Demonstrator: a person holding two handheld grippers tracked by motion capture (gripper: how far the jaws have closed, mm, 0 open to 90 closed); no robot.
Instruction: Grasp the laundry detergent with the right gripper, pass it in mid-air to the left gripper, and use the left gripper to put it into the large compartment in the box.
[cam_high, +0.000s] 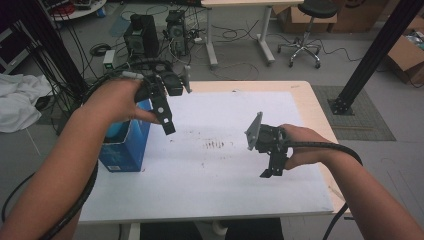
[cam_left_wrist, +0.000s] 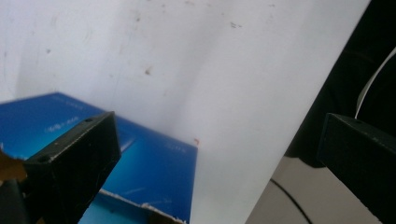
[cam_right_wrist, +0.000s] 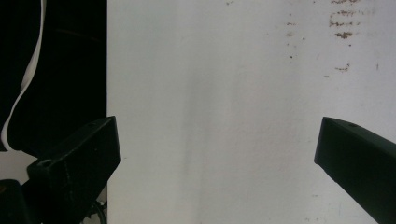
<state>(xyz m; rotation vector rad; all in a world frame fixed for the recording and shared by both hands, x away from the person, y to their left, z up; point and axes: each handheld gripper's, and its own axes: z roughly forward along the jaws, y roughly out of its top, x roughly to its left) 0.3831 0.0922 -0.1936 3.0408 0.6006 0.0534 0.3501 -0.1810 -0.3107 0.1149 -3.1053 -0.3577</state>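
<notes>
Your left gripper (cam_high: 167, 125) hangs jaws wide just above the blue box (cam_high: 125, 145); your right gripper (cam_high: 270, 172), jaws wide, holds nothing.

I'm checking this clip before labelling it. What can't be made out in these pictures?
- Blue box: the high view has the left forearm across its top, so its contents are hidden.
- The same box in the left gripper view is cut off by the bottom edge; its print is too blurred to read.
- Brown marks on the white sheet: too small to identify.
</notes>
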